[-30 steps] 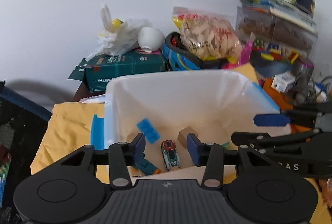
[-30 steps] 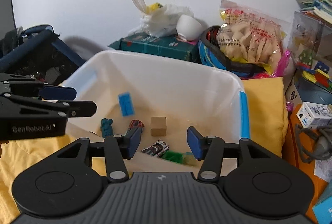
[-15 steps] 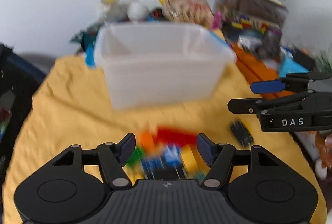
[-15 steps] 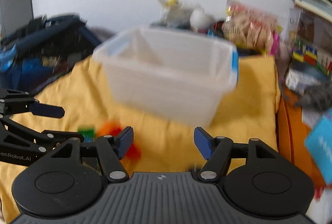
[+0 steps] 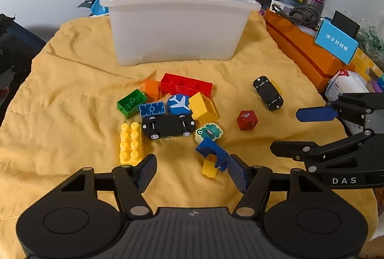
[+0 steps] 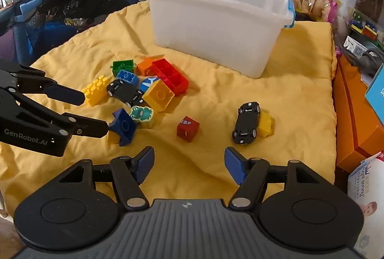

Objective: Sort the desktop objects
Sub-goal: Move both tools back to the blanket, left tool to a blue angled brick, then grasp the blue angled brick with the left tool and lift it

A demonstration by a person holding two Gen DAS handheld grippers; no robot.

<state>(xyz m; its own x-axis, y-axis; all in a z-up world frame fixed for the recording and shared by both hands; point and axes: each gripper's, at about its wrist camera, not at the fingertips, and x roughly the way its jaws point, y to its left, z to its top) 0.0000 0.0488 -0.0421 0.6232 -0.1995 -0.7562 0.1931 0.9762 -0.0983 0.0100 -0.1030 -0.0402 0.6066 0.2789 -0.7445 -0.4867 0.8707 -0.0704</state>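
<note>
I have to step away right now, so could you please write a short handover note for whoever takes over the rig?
Left gripper: open, empty, low over the yellow cloth by the dark blue block.
Right gripper: open, empty, facing the red cube.
White bin: behind the toys; its inside is hidden.
Left to do: the brick pile, two upturned black cars and the cube all lie loose on the cloth.

Cloth (image 5: 72,95): bin (image 5: 177,26) at the far edge, centre. Heap of bricks (image 5: 165,105) before it, mid-cloth, a toy car (image 5: 168,125) on its near side. Cube (image 5: 247,120) right of heap. Second toy car (image 5: 268,92) toward the right edge.
</note>
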